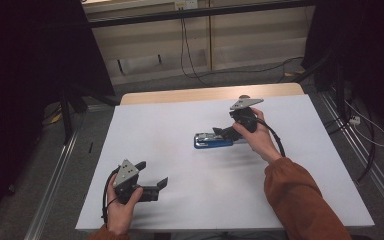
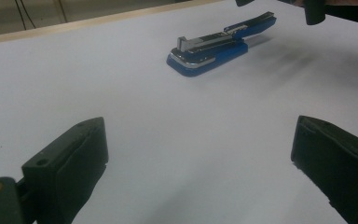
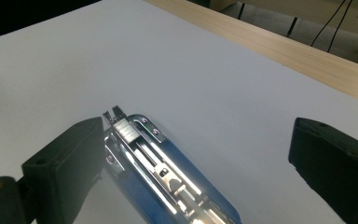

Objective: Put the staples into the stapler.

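The blue stapler (image 3: 168,177) is seen flipped open, shiny metal track exposed, in the right gripper view; both hand-held grippers (image 3: 191,158) (image 2: 200,154) are spread wide, nothing gripped, above the white tabletop (image 1: 180,120).

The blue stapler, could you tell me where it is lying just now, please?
In the high view the blue stapler lies flat on the white table, right of centre, just below the open right hand-held gripper and far from the left hand-held gripper.
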The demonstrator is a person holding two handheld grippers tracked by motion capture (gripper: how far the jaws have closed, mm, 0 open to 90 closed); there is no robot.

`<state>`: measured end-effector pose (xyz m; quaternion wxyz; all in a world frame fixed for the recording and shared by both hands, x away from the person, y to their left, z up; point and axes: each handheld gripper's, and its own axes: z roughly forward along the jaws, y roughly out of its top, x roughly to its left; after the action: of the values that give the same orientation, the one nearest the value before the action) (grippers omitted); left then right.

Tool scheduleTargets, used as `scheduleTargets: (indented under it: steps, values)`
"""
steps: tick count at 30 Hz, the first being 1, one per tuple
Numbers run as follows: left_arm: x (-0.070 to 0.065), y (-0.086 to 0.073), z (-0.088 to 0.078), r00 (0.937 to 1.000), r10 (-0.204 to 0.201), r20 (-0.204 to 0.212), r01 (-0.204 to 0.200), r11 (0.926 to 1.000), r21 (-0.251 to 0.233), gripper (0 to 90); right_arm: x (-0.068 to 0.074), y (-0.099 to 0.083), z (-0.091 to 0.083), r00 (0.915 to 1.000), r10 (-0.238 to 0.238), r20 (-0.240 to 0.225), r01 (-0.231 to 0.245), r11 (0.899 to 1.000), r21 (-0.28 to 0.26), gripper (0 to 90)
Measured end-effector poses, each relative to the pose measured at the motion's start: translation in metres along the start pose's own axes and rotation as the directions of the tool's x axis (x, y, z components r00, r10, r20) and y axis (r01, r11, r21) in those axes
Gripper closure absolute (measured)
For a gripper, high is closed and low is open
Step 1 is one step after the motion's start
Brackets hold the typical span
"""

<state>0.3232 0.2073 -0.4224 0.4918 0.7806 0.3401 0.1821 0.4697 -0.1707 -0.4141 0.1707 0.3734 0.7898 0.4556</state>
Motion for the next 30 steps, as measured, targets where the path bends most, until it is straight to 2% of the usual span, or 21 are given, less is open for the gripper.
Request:
scheduleTargets:
  steps: [2,4,9,16,30]
  values:
    - [0.000,0.000,0.000,1.0000,0.000,-0.002,0.000,1.0000,0.002,4.0,0.001,-0.002,-0.004,0.9991,-0.021,0.037,0.021,1.000,0.004,5.7]
    - [0.000,0.000,0.000,1.0000,0.000,-0.002,0.000,1.0000,0.001,4.0,0.001,-0.005,-0.008,0.9991,-0.005,0.042,0.005,1.000,-0.007,5.8]
    - [0.001,0.000,-0.001,1.0000,0.003,-0.008,-0.003,1.0000,-0.002,4.0,0.004,-0.011,-0.016,0.9979,-0.007,0.064,0.008,1.000,-0.010,5.8]
    - [0.001,0.000,-0.001,1.0000,-0.002,-0.004,0.002,1.0000,-0.001,4.0,0.007,-0.018,-0.025,0.9945,0.012,0.104,-0.009,1.000,-0.028,5.5]
    - [0.003,-0.001,0.000,0.9999,-0.013,0.002,0.013,0.9999,0.000,4.0,0.006,-0.030,-0.047,0.9887,0.049,0.141,-0.038,0.996,-0.080,2.4]
